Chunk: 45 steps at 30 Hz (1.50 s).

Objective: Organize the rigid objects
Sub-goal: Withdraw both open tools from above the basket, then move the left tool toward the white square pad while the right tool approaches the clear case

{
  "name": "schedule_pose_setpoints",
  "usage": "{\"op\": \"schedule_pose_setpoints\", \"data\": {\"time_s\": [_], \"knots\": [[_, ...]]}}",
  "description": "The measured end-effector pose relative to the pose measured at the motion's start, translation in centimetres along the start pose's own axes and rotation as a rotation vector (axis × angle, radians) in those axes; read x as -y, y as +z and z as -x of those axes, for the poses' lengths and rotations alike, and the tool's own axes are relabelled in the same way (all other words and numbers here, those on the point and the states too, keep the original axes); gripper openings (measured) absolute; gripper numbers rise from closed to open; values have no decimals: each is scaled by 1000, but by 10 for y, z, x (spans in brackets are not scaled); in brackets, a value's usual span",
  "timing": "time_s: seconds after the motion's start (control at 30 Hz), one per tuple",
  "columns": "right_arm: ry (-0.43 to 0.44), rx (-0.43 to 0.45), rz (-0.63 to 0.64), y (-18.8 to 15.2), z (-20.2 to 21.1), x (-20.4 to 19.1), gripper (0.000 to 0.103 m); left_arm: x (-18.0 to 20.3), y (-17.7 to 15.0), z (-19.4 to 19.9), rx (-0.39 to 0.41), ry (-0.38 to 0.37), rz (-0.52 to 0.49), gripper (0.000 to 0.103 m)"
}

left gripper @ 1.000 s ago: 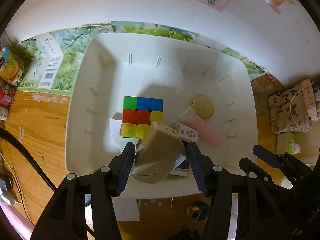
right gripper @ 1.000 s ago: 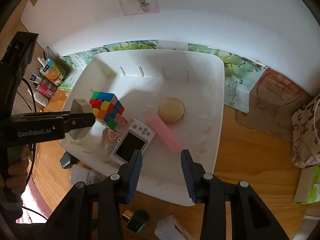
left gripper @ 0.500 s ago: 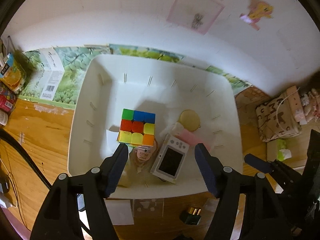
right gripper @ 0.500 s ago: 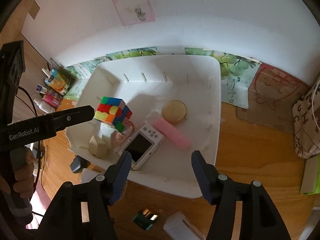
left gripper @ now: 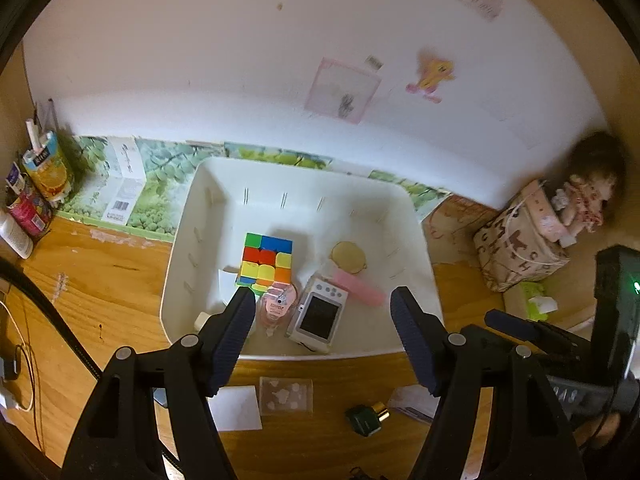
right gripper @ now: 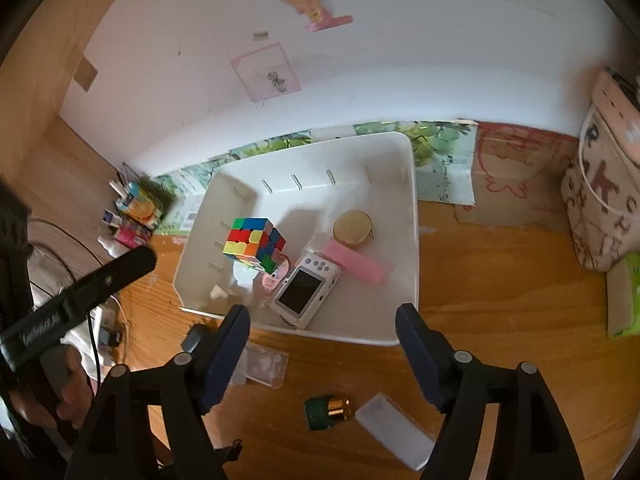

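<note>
Apparently a drop-off is done and the next pick is due. Inside the white bin (left gripper: 182,276), from left to right, lie a small beige box (right gripper: 218,292) in the near-left corner, a colour cube (left gripper: 265,262), a pink round-topped item (left gripper: 278,306) whose label I cannot read, a white camera (left gripper: 318,314), a pink bar (left gripper: 360,288) and a gold disc (left gripper: 348,258). On the wooden desk (right gripper: 500,300) in front of the bin wait a clear case (right gripper: 262,364), a green-and-gold bottle (right gripper: 328,412) and a pale block (right gripper: 394,430).

The next move, I judge, calls for lowering one tool over one of these three, jaws astride it, then closing.

Poses: the left gripper (left gripper: 322,336) hangs above the bin's near rim, tilted steeply down, spread with nothing between its fingers. The right gripper (right gripper: 322,354) hovers over the near desk, likewise tilted down, its jaws opening and empty.
</note>
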State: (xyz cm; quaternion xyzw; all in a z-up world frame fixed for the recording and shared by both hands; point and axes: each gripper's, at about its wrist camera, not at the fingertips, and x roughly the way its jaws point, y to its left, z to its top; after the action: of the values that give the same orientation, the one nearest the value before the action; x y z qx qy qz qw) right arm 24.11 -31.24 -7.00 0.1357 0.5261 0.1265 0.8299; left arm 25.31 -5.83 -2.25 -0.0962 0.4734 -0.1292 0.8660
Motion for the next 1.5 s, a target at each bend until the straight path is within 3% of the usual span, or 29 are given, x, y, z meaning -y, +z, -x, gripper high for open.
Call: {"op": "schedule_pose_setpoints", "data": {"time_s": [0.3, 0.53, 0.83, 1.13, 1.4, 1.5], "knots": [[44, -16, -85, -25, 14, 21, 81, 3, -39, 45, 185, 25, -8, 73], [101, -95, -158, -50, 3, 43, 81, -1, -66, 50, 203, 90, 91, 73], [122, -220, -277, -78, -21, 68, 82, -3, -96, 55, 184, 181, 107, 73], [157, -280, -488, -101, -41, 91, 82, -15, -107, 51, 148, 178, 88, 73], [153, -223, -628, -107, -39, 97, 86, -38, -105, 35, 68, 141, 83, 74], [144, -195, -669, -108, -38, 99, 86, -44, -106, 28, 26, 129, 63, 79]]}}
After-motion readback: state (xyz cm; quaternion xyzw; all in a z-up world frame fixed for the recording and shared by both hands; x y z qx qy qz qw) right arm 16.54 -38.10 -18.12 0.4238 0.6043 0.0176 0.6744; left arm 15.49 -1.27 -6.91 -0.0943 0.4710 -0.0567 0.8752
